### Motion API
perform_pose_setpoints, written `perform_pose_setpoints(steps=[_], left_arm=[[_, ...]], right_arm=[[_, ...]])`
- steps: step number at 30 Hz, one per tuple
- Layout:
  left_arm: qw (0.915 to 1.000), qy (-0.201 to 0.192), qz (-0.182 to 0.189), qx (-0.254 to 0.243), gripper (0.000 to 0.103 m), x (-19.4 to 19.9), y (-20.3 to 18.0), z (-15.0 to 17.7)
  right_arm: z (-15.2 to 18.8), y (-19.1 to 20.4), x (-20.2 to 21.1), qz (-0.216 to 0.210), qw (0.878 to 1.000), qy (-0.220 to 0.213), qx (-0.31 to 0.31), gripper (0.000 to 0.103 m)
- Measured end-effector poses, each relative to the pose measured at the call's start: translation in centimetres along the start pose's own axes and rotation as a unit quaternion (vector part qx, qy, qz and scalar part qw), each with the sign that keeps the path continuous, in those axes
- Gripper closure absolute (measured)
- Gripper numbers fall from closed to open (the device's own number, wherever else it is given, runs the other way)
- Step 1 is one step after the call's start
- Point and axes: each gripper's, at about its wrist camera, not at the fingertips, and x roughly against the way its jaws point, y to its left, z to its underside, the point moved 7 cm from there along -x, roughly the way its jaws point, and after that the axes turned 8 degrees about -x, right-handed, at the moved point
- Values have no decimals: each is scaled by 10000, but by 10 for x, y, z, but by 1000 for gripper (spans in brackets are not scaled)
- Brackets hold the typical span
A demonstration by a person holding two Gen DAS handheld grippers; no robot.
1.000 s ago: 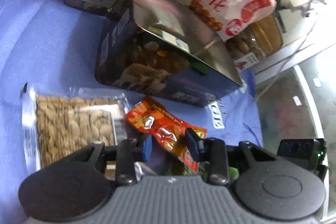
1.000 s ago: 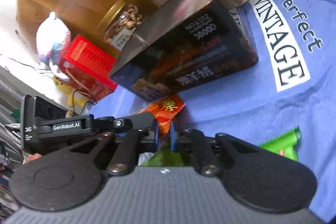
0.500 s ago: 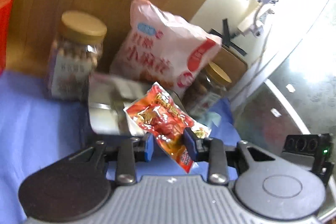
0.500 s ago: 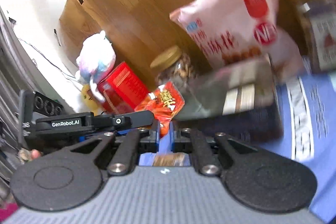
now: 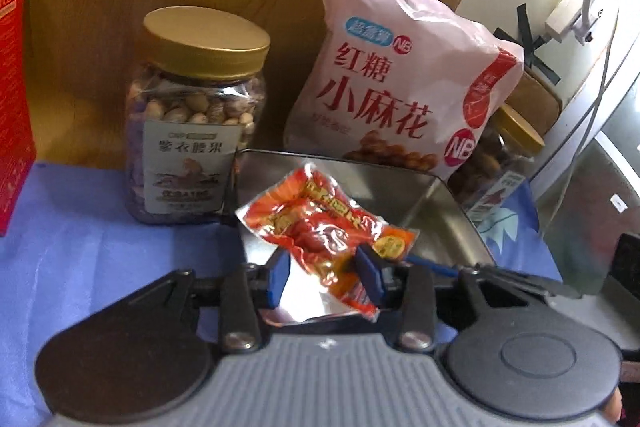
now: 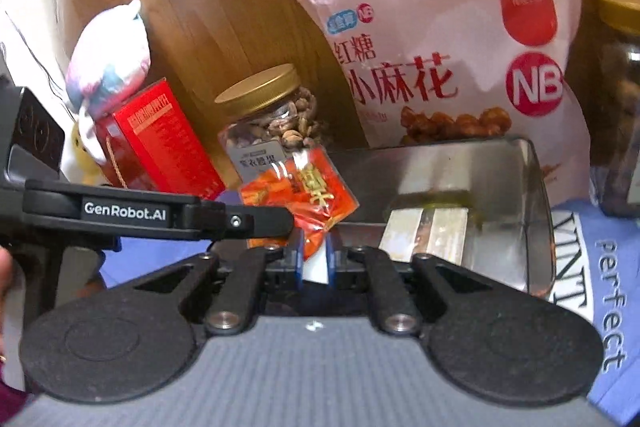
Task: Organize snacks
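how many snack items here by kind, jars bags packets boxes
jars: 2
big pink bag: 1
red packet: 1, held by left gripper
red box: 1
metal tin: 1
total: 6

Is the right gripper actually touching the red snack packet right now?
Touching. In the right wrist view, the right gripper is pinched on the red snack packet's lower edge, no gap showing.
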Motion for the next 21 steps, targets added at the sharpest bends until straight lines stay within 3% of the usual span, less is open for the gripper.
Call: perform_pose_setpoints(steps=[2, 4, 7, 9, 13, 15, 17, 21], left_arm=[[10000, -34, -67, -10, 65, 8, 2, 2], [9999, -116, -7, -38, 63, 21, 4, 6], [9996, -264, 75, -105, 60, 42, 3, 14], [9995, -292, -76, -102, 60, 54, 6, 21], [9998, -106, -183, 31, 48, 62, 26, 52], [9993, 88, -271, 234, 48, 60, 42, 71], [9976, 259, -256, 588, 48, 58, 59, 88], [9935, 164, -19, 1123, 42, 63, 81, 107]], right_arm=[[-1, 0, 4, 164, 9997, -135, 126, 79], [-1, 1, 16, 229, 9991, -321, 179, 79], [3, 4, 39, 101, 9986, -523, 5, 79], [11, 5, 51, 18, 9988, -492, -70, 79], [39, 10, 43, -428, 9978, 257, -426, 78], [54, 10, 30, -403, 9962, 604, -471, 75], [64, 10, 14, -336, 9944, 897, -447, 62], [70, 9, -13, -315, 9903, 1201, -625, 60]])
